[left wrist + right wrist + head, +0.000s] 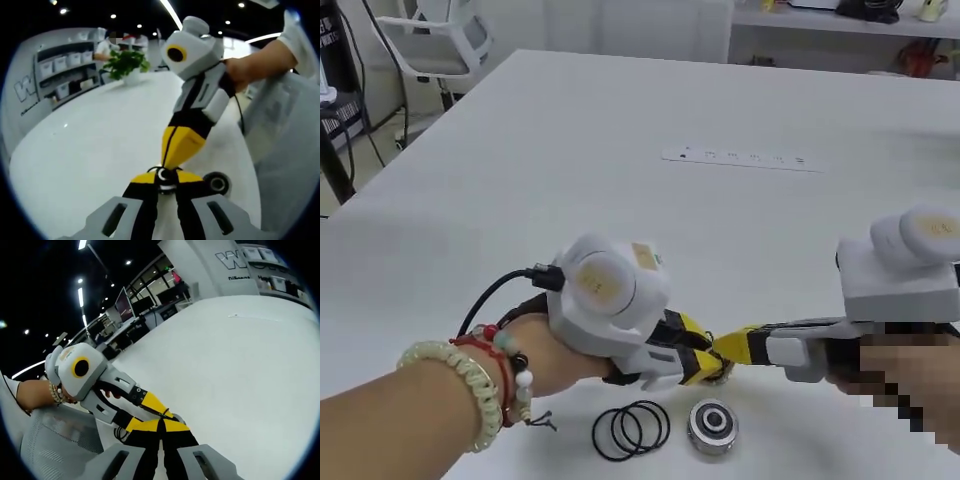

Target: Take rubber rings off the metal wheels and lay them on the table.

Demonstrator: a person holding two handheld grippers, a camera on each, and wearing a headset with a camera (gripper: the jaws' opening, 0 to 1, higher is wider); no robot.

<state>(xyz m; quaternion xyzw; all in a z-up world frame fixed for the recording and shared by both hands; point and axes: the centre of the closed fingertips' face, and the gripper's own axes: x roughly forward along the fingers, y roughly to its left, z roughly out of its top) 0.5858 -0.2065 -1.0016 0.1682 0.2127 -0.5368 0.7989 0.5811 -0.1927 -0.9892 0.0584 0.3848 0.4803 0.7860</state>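
Where tips meet | left tool pinches wheel | right tool pressed together

A white power strip lies flat, an office chair stands far left, a potted plant near shelves.

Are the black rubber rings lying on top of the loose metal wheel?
No, the rubber rings lie on the table beside the metal wheel.
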